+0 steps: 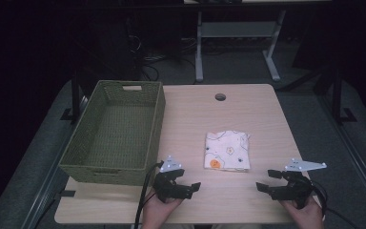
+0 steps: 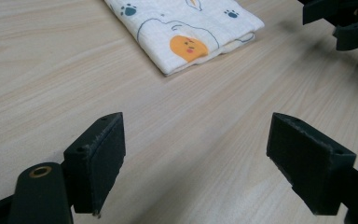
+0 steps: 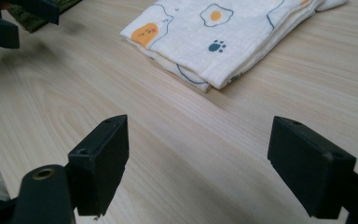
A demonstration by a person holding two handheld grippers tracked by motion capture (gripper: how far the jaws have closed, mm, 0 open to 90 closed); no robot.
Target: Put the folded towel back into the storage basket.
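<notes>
Near the front edge of the wooden surface (image 1: 267, 119), the left gripper (image 1: 190, 185) and right gripper (image 1: 265, 181) hover with fingers spread and empty; just beyond lies a folded printed cloth (image 1: 227, 150), and a green woven basket (image 1: 78, 157) stands left

A folded white cloth (image 1: 227, 150) printed with fried eggs, paw prints and an orange figure lay flat on the bench (image 1: 248, 109), near the middle and toward its near edge. To its left, well apart, an open green woven basket (image 1: 145, 124) stood upright along the bench's left side.
</notes>
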